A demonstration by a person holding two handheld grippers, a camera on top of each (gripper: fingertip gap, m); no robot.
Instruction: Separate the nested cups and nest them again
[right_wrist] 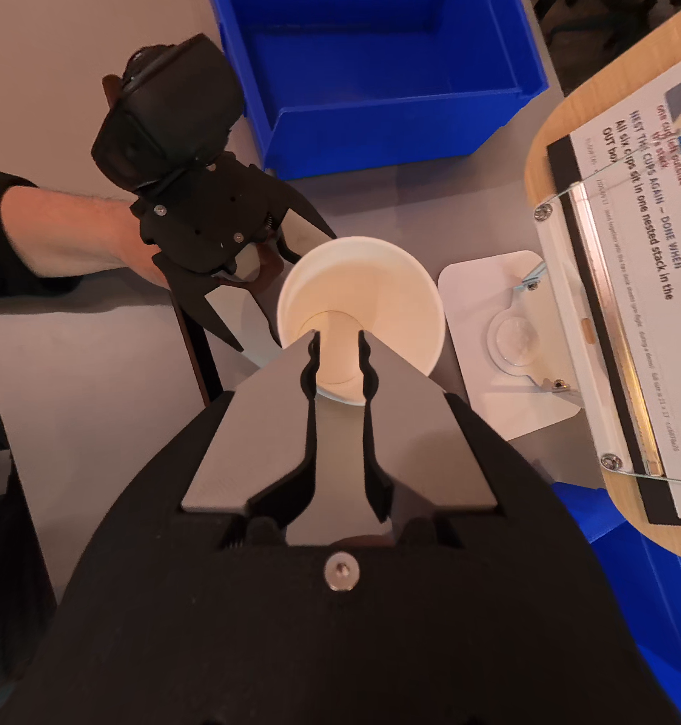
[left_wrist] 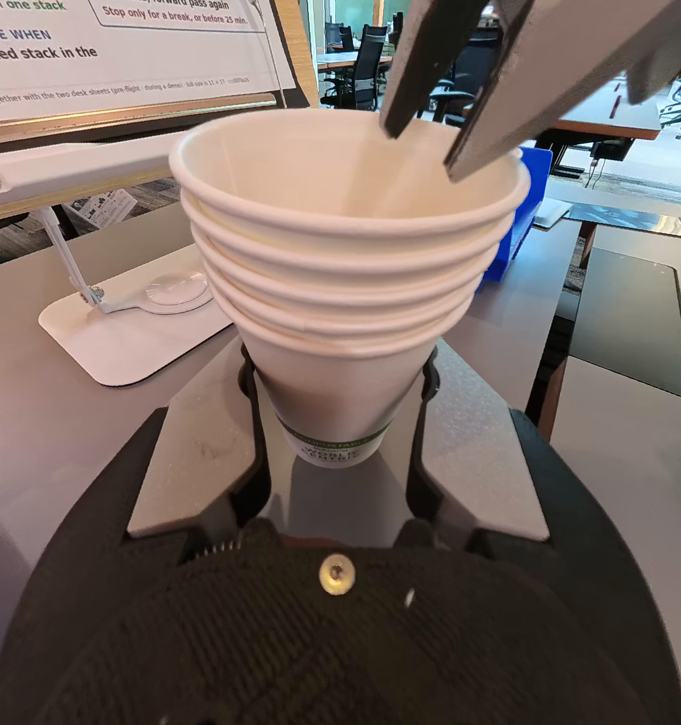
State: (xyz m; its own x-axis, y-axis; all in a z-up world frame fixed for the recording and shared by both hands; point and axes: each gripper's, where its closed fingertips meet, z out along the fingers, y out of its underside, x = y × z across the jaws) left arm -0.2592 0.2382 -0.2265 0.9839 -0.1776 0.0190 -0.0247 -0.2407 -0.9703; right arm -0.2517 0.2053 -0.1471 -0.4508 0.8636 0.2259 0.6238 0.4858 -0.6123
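Left hand-held gripper (left_wrist: 341,392) is clamped round the bottom cup of the nested stack of white paper cups (left_wrist: 346,251) standing on the grey worktop (left_wrist: 37,392). Right hand-held gripper (right_wrist: 338,336) hangs over the stack's mouth, jaws apart and empty. Looks like separating is up, so it needs to pinch the top rim and lift.

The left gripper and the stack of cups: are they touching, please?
Touching. In the left wrist view the left gripper has its jaws pressed against both sides of the stack of cups, low on the bottom cup.

Blue bin (right_wrist: 374,78) and stand (right_wrist: 503,345) flank cups (right_wrist: 360,317) — mouth unobstructed.
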